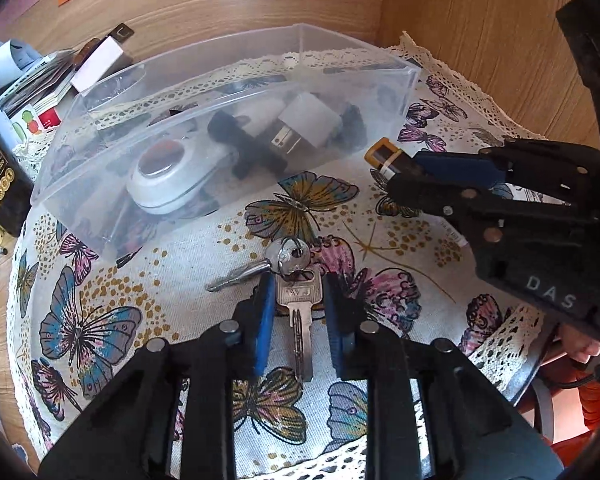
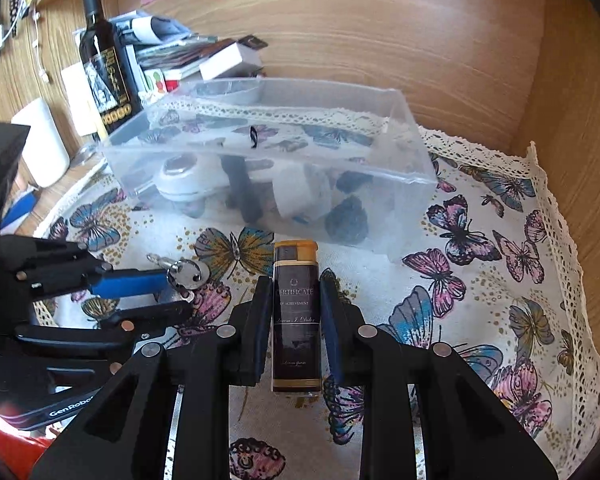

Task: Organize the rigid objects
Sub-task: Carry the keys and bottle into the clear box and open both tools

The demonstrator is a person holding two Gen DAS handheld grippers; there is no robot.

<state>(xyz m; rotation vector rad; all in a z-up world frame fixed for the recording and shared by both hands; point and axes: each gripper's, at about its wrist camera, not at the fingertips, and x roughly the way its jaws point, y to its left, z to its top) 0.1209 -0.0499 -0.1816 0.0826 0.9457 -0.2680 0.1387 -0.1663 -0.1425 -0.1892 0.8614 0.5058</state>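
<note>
My left gripper (image 1: pixel 296 280) is shut on a bunch of silver keys (image 1: pixel 296 300), its blue pads against the brass-coloured key's head, low over the butterfly cloth. It also shows in the right wrist view (image 2: pixel 176 284) with the keys (image 2: pixel 188 274). My right gripper (image 2: pixel 296 284) is shut on a dark lighter with a gold cap (image 2: pixel 296 312); it also shows in the left wrist view (image 1: pixel 392 168) with the lighter (image 1: pixel 384 156). A clear plastic box (image 1: pixel 100 184) (image 2: pixel 412 184) stands behind both, holding a white round device, a white plug and dark items.
A butterfly cloth with a lace edge (image 2: pixel 500 280) covers the table. Wooden walls close in behind and to the right. At the left stand a dark bottle (image 2: pixel 104 64), stacked books and boxes (image 2: pixel 204 56) and a white container (image 2: pixel 44 144).
</note>
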